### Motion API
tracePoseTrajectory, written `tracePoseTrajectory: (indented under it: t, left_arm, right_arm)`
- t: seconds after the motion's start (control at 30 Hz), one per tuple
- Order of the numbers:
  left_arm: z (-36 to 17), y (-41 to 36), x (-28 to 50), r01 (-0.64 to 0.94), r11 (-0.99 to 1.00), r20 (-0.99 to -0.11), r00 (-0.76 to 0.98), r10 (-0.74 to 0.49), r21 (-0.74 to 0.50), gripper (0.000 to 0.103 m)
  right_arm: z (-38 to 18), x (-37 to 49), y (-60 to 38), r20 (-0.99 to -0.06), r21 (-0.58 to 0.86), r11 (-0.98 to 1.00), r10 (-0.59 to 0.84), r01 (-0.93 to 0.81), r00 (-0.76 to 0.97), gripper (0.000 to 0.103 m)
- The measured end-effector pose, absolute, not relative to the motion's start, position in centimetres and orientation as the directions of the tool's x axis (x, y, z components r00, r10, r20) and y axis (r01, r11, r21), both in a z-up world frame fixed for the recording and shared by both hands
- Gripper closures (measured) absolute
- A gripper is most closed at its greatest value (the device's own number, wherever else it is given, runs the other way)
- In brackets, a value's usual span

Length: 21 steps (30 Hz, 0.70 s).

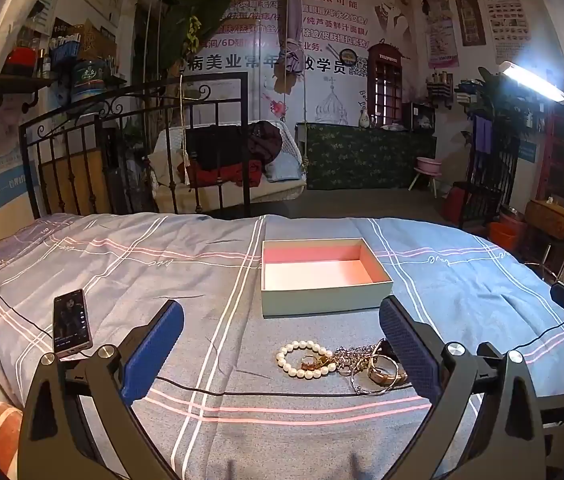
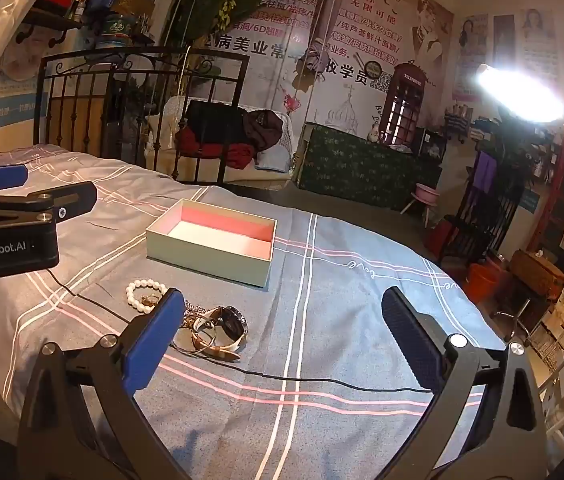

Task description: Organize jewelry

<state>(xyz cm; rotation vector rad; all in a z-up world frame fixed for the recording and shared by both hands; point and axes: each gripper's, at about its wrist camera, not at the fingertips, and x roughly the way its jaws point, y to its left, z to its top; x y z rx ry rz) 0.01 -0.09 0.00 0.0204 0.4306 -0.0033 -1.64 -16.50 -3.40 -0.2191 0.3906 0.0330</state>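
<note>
An open box (image 1: 323, 298) with a pink inside stands empty on the bed; it also shows in the right wrist view (image 2: 206, 252). In front of it lies a heap of jewelry: a pearl bracelet (image 1: 301, 360) (image 2: 138, 294), a silver chain (image 1: 355, 354), bangles (image 1: 377, 376) and a watch (image 2: 228, 326). My left gripper (image 1: 282, 344) is open and empty, held above the heap. My right gripper (image 2: 282, 336) is open and empty, just right of the heap. The left gripper's body (image 2: 10, 224) shows at the left of the right wrist view.
A phone (image 1: 70, 322) lies on the bedspread (image 1: 210, 280) at the left, with a black cable (image 1: 242, 390) running across the bed in front of the jewelry. An iron bed frame (image 1: 138, 152) stands behind. A lit lamp (image 1: 533, 80) hangs at the right.
</note>
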Motion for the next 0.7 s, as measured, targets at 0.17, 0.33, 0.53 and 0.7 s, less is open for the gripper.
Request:
tracePoseTrajectory:
  t: [0.17, 0.33, 0.53, 0.7]
  left_arm:
    - [0.01, -0.17, 0.04, 0.007, 1.0, -0.424, 0.906, 0.001, 0.018, 0.006]
    - [-0.37, 0.13, 0.32, 0.009, 1.0, -0.429, 0.903, -0.005, 0.009, 0.006]
    - [-0.58, 0.15, 0.49, 0.009, 1.0, -0.435, 0.9, -0.006, 0.003, 0.006]
    - [-0.69, 0.09, 0.28, 0.007, 1.0, -0.434, 0.901, -0.005, 0.004, 0.006]
  right_arm:
    - [-3.32, -1.64, -16.5, -0.381, -0.206, 0.976, -0.012, -0.072, 0.925, 0.005]
    - [-3.54, -1.3, -16.68, -0.385, -0.198, 0.978, -0.015, -0.067, 0.923, 0.006]
    - [-3.22, -1.8, -16.63, -0.382, -0.198, 0.978, -0.013, -0.068, 0.924, 0.005]
    - [-3.33, -1.8, -16.62, -0.383, -0.197, 0.978, -0.014, -0.067, 0.924, 0.005]
